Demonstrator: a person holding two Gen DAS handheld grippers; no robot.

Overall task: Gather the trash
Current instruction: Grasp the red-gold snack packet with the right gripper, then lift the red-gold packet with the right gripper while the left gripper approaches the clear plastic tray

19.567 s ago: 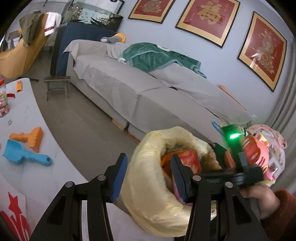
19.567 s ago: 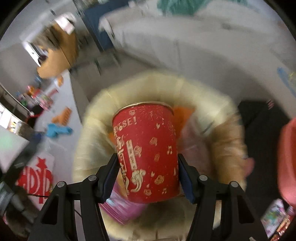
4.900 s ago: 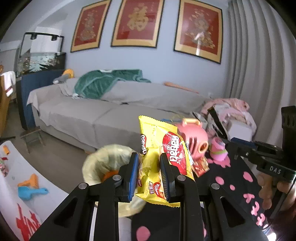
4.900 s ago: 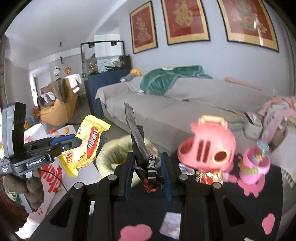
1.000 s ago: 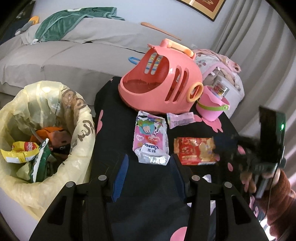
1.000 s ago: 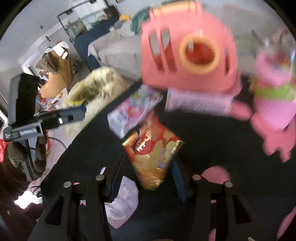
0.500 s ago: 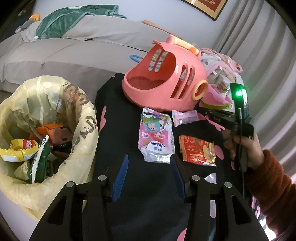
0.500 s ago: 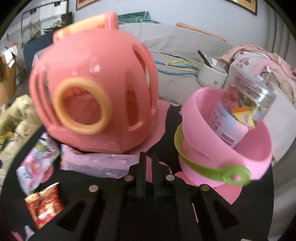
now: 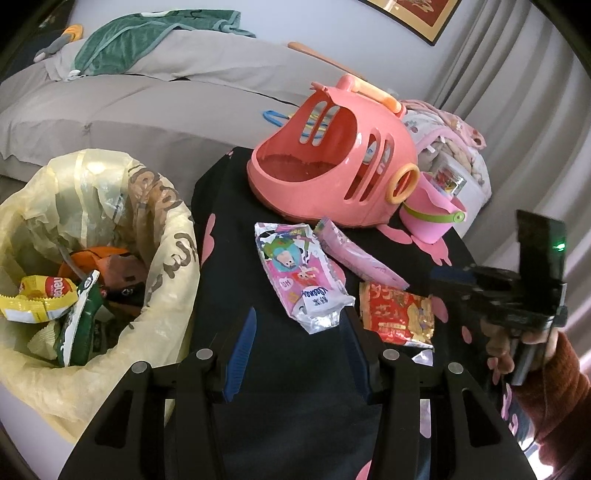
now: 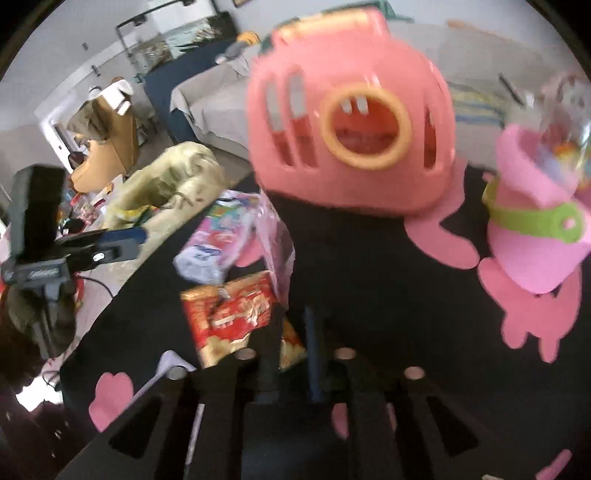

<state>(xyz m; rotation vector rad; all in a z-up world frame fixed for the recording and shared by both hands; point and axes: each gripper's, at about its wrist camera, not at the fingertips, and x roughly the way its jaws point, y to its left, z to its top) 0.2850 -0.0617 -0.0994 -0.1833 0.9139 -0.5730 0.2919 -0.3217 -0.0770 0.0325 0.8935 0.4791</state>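
1. The left gripper [image 9: 299, 325] hangs over the black table [image 9: 295, 424] with its blue-padded fingers [image 9: 242, 347] spread wide apart and nothing between them.
2. Just ahead of it lies a pink cartoon wrapper [image 9: 301, 278] with a silver torn end, flat on the table; that end reaches just between the finger tips.
3. To the right of that wrapper lies a red and gold packet [image 9: 397, 314], also flat on the table.
4. A long pale pink wrapper [image 9: 354, 254] lies at a slant between the cartoon wrapper and the pink toy carrier [image 9: 332, 162], with one end near the red packet.
5. The right gripper [image 10: 291, 354] sits low over the table, and this view is blurred. Its fingers look close together with a narrow gap; I cannot tell whether they pinch anything. The red and gold packet [image 10: 236, 314] lies just left of its tips.
6. The yellow trash bag [image 9: 110, 229] stands open beside the table's left edge. Inside are a yellow snack bag [image 9: 40, 299], a green wrapper [image 9: 79, 321] and something orange.
7. A small pink bucket [image 9: 430, 218] with a green band stands right of the carrier, with a clear jar in it.
8. A grey sofa [image 9: 129, 99] with a green blanket [image 9: 147, 33] runs behind.
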